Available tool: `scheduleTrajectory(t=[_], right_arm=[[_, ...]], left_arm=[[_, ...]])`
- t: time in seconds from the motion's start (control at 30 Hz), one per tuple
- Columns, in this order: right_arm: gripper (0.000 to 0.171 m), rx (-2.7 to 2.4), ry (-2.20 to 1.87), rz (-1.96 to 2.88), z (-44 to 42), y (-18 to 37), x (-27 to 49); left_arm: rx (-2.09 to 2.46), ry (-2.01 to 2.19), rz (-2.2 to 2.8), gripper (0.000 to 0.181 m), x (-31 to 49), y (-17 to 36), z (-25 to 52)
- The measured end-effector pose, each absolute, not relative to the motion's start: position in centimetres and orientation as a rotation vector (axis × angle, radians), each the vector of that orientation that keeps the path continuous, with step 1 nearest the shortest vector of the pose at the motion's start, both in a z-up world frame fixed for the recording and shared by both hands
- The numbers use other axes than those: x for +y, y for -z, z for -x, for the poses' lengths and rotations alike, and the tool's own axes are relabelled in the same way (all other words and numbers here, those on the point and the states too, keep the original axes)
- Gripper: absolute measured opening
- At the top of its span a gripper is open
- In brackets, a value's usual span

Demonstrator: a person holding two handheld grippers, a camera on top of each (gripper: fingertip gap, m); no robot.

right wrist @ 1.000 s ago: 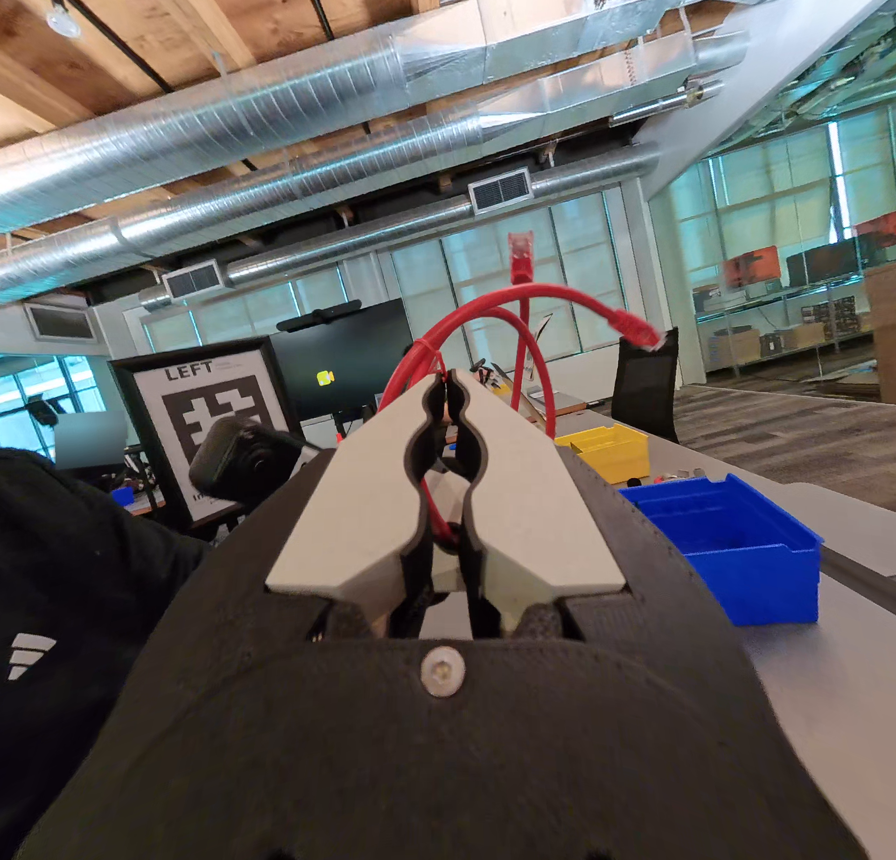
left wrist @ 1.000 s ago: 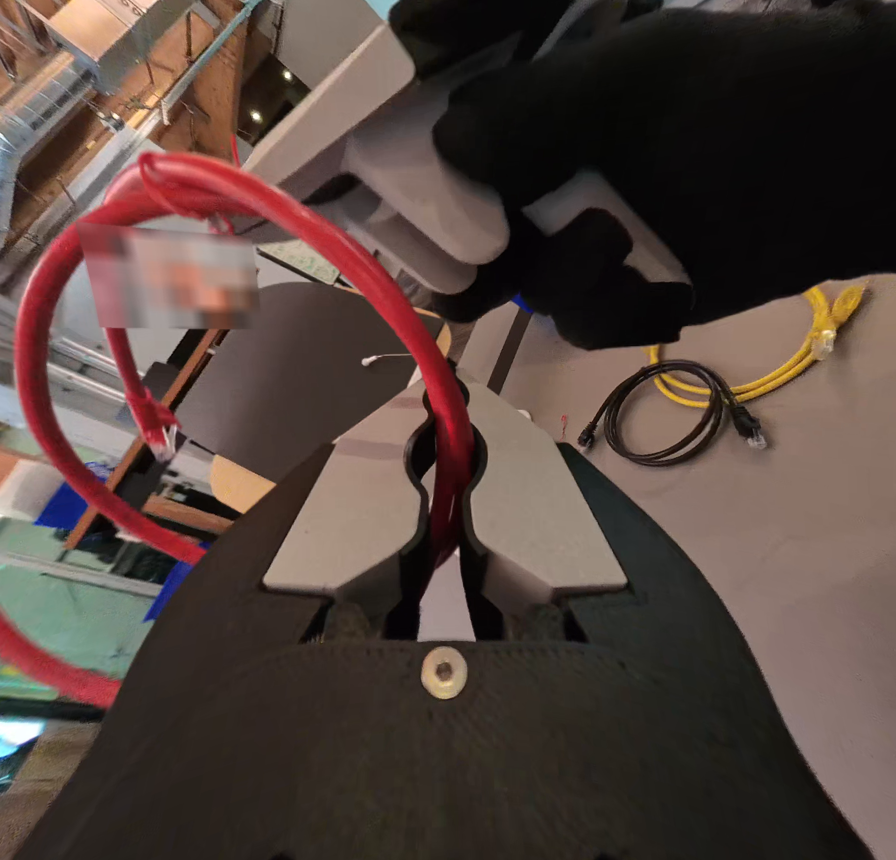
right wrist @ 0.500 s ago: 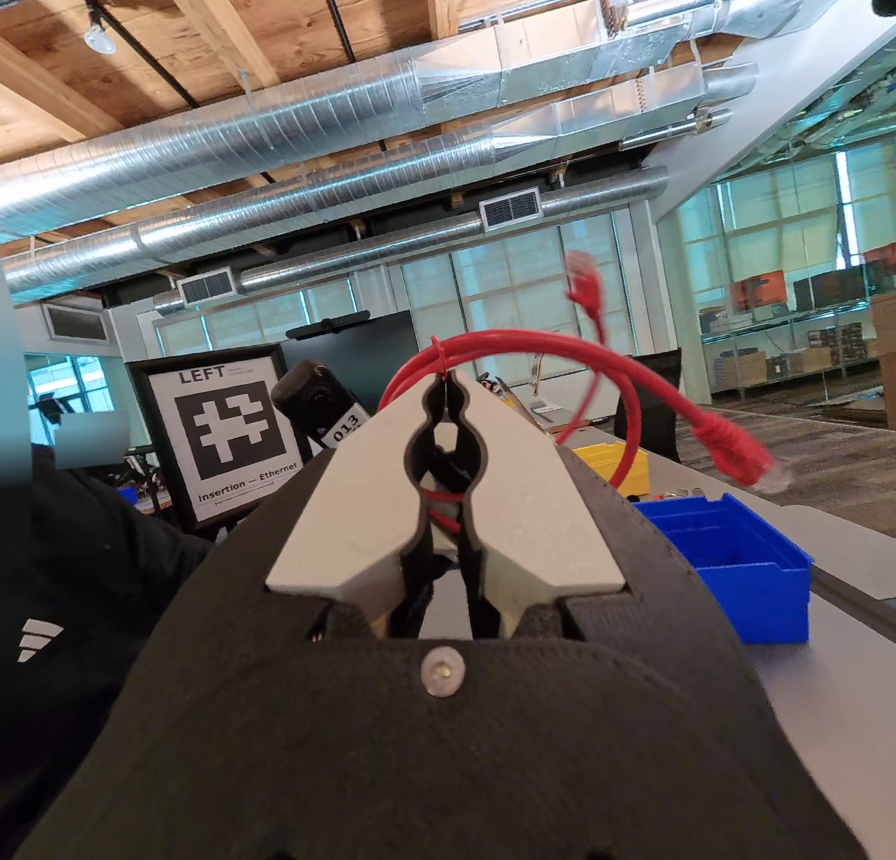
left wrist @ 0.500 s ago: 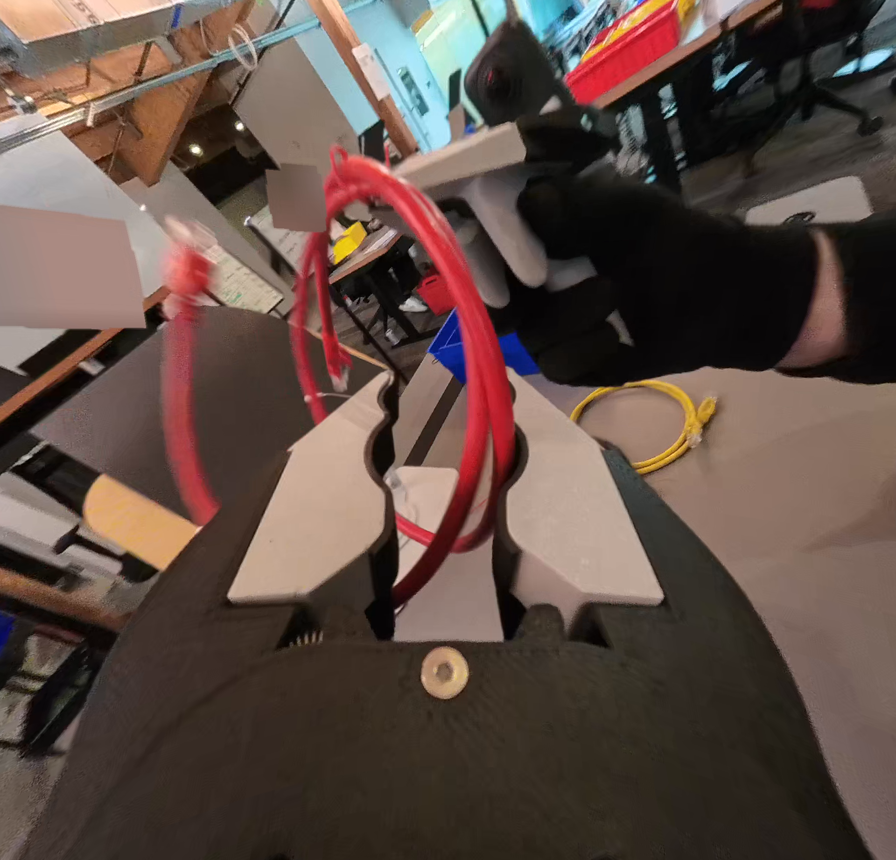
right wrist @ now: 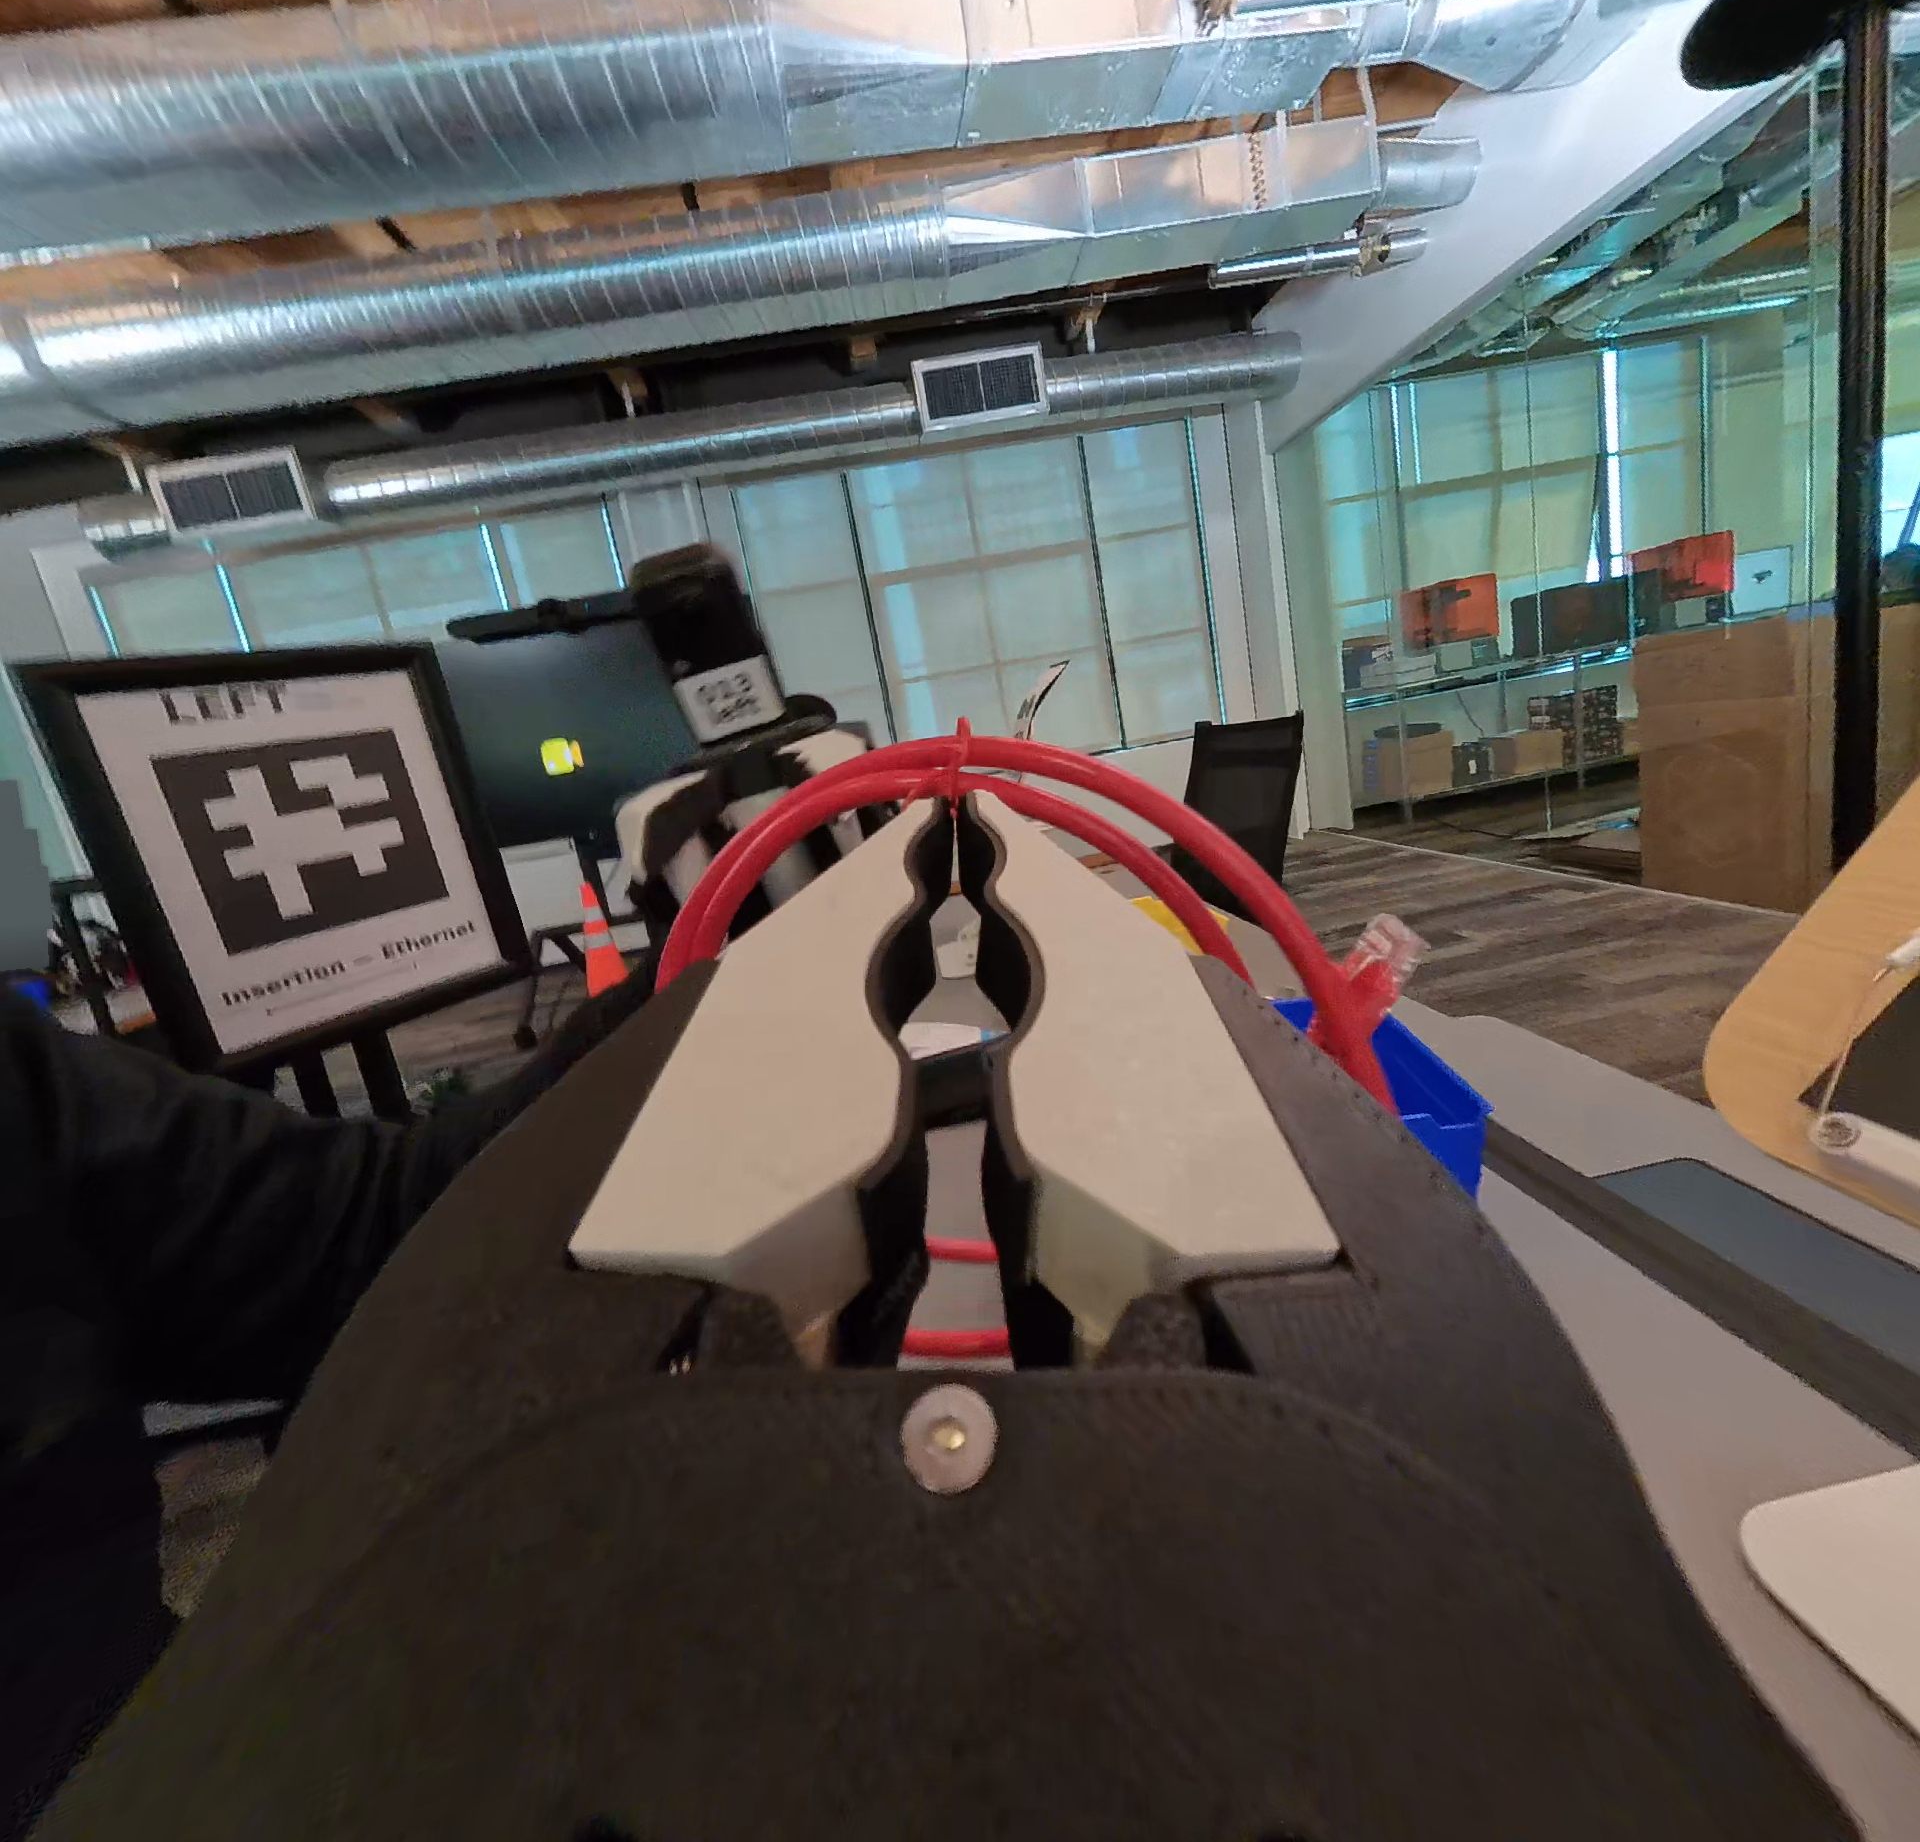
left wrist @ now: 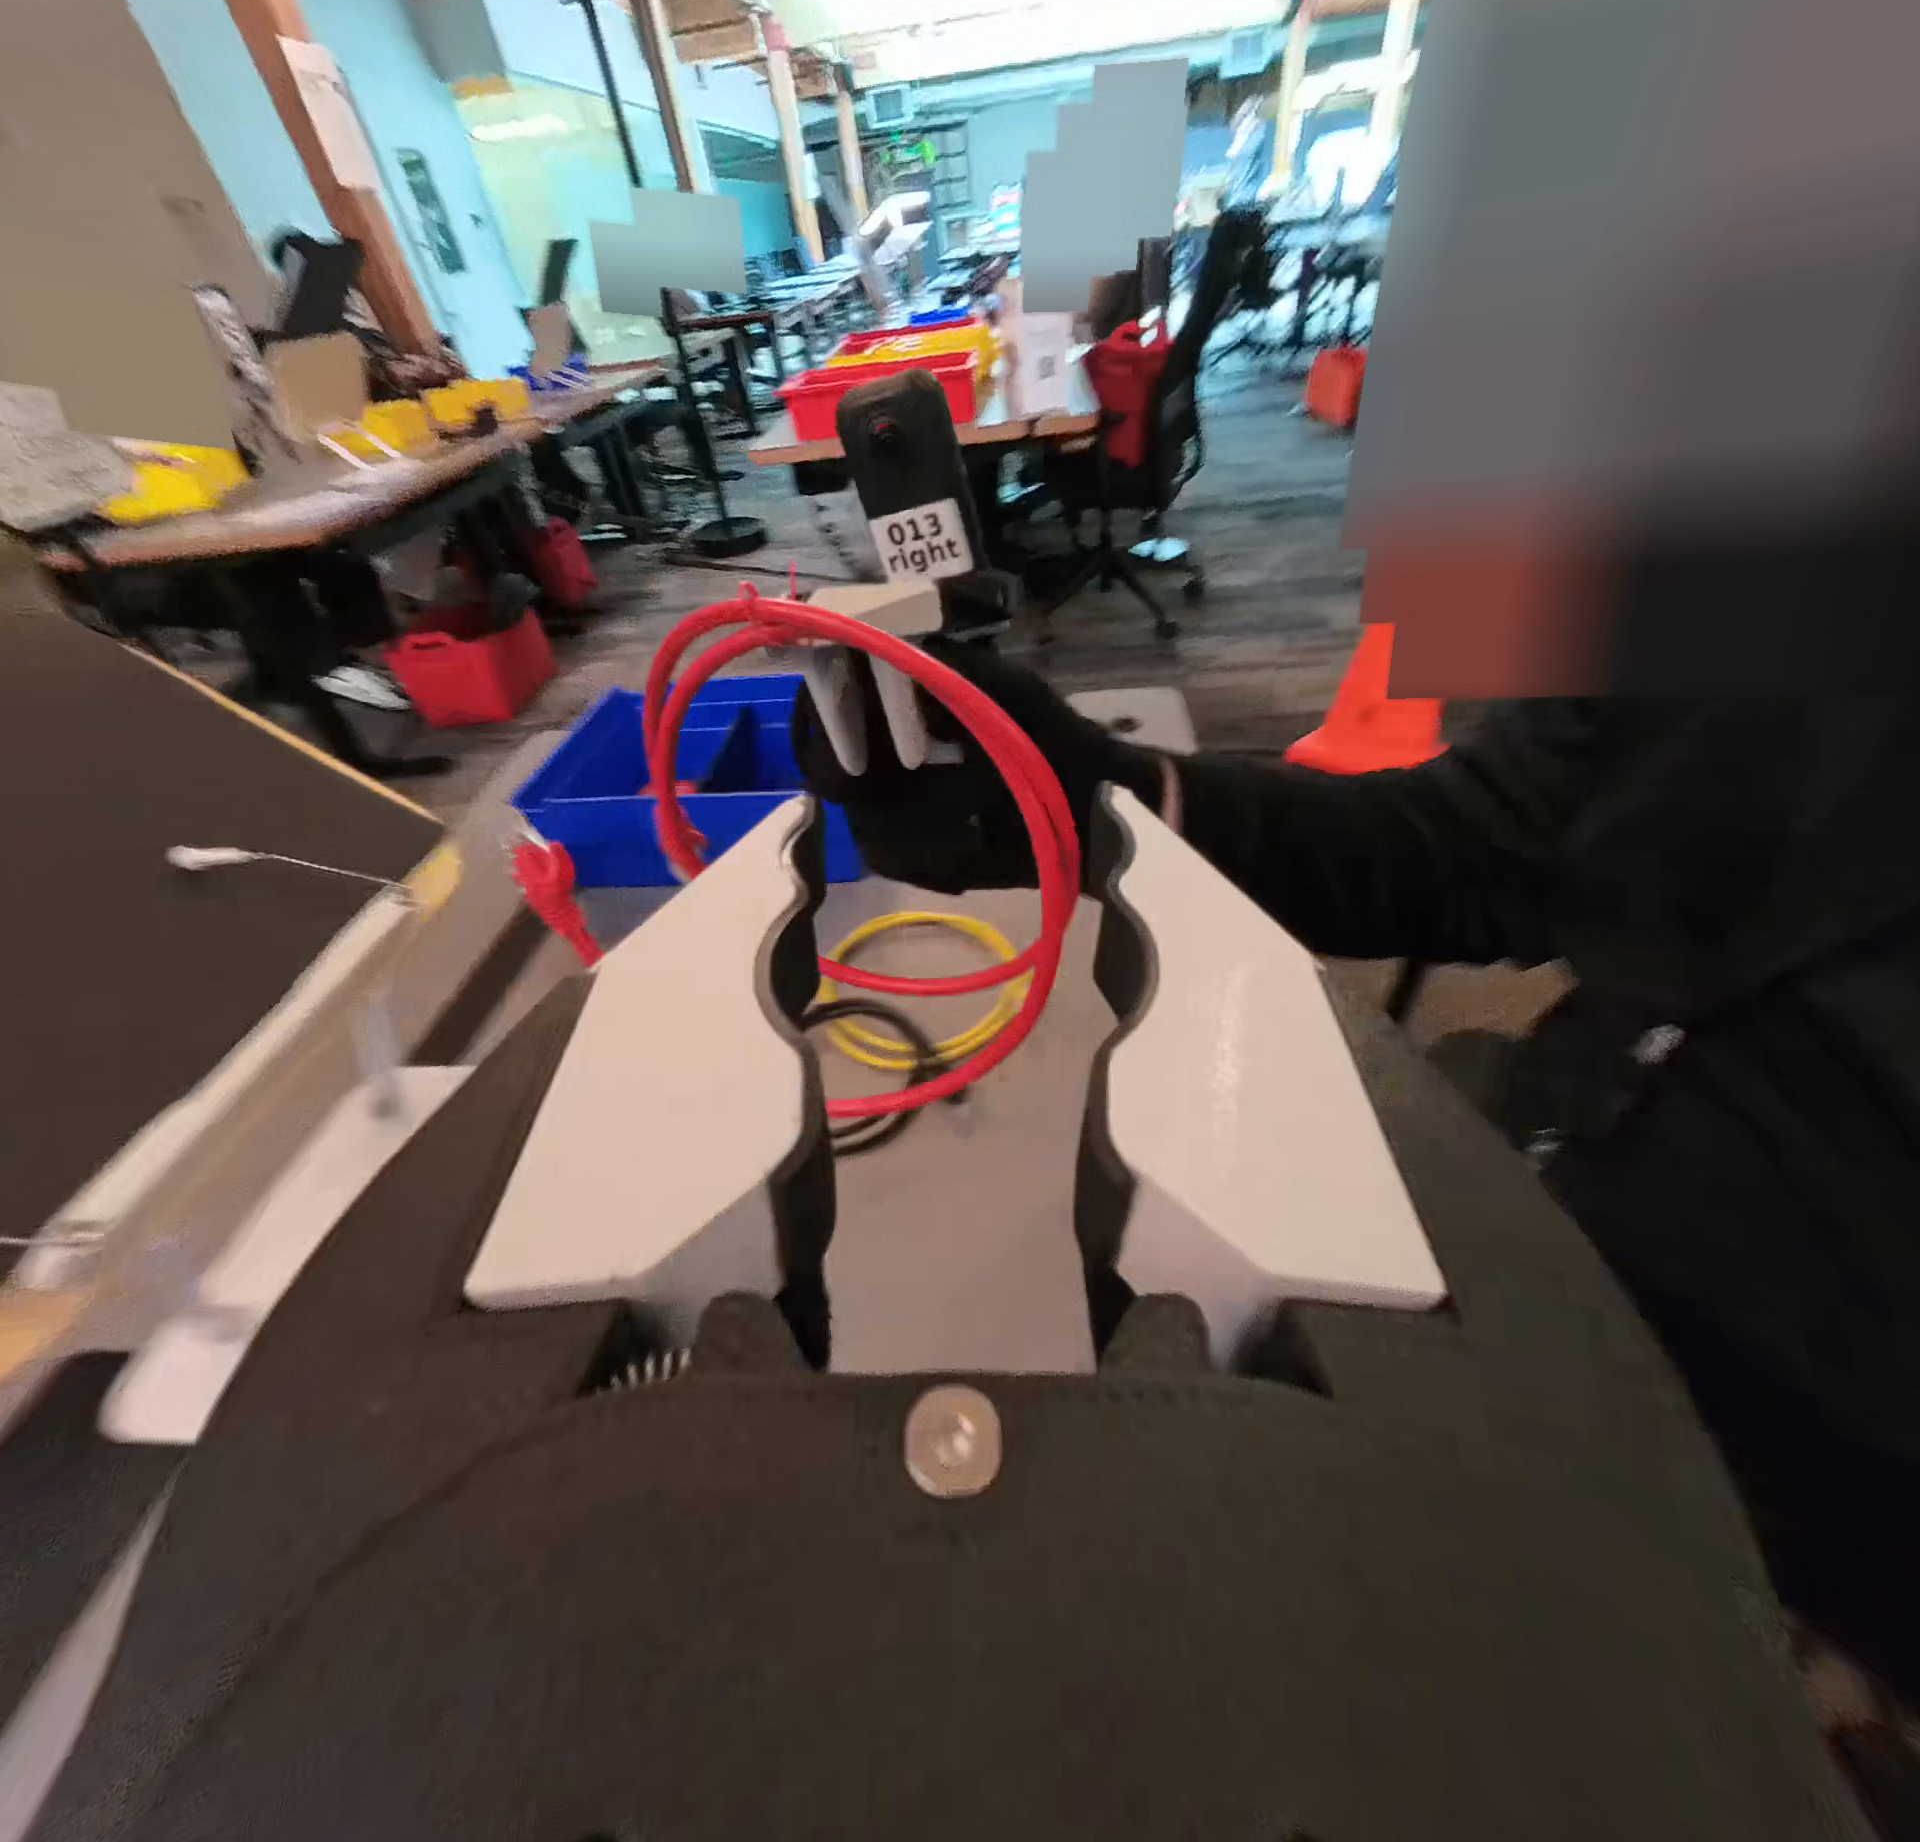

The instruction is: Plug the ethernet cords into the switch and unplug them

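Grey tabletop [left wrist: 935, 1262] fills the frame's centre, where the left gripper [left wrist: 951, 836] gapes empty. Centre frame beyond, the right gripper [right wrist: 956, 805] pinches the coiled red cord [left wrist: 1049, 816]; yellow cord [left wrist: 992, 1013] lies below.

The left wrist view looks along its own tongs [left wrist: 951, 919], slightly down at the bench [left wrist: 914, 1231], facing the right tongs [left wrist: 873, 649] close ahead. The right wrist view looks along its tongs [right wrist: 956, 816], tilted up toward the ceiling ducts [right wrist: 623, 109]. Both views share the red cord [left wrist: 997, 784] [right wrist: 1132, 816] and blue bin [left wrist: 623, 805] [right wrist: 1434, 1096].
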State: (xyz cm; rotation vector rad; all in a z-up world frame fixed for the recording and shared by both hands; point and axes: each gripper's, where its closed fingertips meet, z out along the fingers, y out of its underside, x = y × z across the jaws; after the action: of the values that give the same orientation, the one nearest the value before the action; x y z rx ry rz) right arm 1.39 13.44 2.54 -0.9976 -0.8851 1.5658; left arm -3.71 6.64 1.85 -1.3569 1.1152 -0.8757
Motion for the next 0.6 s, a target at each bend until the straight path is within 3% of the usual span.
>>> scheduleTrajectory(t=[0.1, 0.23, 0.43, 0.6], right_arm=[[0.0, -0.943, -1.521, 0.958, -1.1, -2.5, 12.5], [0.0, -1.06, -1.435, 0.935, -0.3, -1.9, 11.1], [0.0, -1.163, -1.376, 0.939, 0.6, -0.9, 10.1], [0.0, -1.236, -1.378, 0.943, 1.1, 0.2, 9.6]], left_arm=[[1.043, 1.243, 1.372, 0.043, 7.0, -2.1, 4.0], [0.983, 1.555, 1.507, 0.034, 9.3, 1.5, 2.2], [0.97, 1.669, 1.612, 0.017, 10.9, 3.6, -1.2], [0.859, 1.852, 1.566, 0.025, 11.7, 2.5, -2.0]])
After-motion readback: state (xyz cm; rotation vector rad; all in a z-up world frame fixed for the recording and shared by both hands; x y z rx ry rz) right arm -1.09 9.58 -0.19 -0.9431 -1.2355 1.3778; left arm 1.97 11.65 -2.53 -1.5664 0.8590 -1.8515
